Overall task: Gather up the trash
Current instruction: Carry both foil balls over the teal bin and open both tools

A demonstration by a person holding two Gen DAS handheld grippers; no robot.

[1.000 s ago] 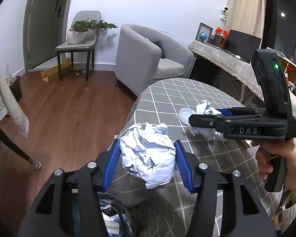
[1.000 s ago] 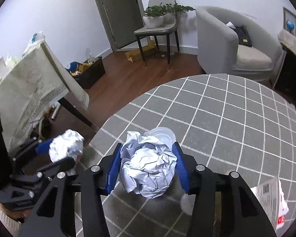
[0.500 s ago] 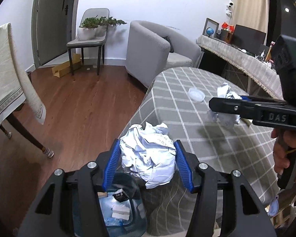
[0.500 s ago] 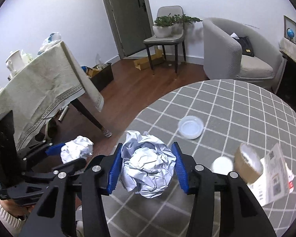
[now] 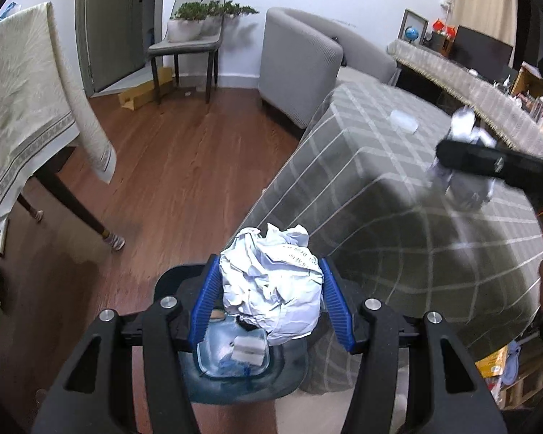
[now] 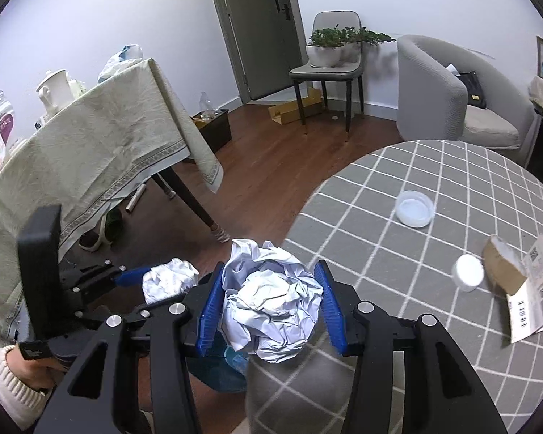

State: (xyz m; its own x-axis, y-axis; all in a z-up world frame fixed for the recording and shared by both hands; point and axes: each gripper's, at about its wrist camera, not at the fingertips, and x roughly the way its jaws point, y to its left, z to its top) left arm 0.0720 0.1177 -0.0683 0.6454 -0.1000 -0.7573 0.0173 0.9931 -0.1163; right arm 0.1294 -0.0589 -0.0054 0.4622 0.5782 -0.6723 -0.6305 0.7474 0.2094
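While both tongs, left and right, clench paper wads, centre each over what looks like the bin below before releasing.

Trash bin mostly hidden behind paper ball (contents blurry), right hand-held gripper motion-blurred, cut off.

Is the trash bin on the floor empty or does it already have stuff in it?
Not empty. The trash bin below the left gripper already holds a white scrap and blue bits; how full, cannot tell.
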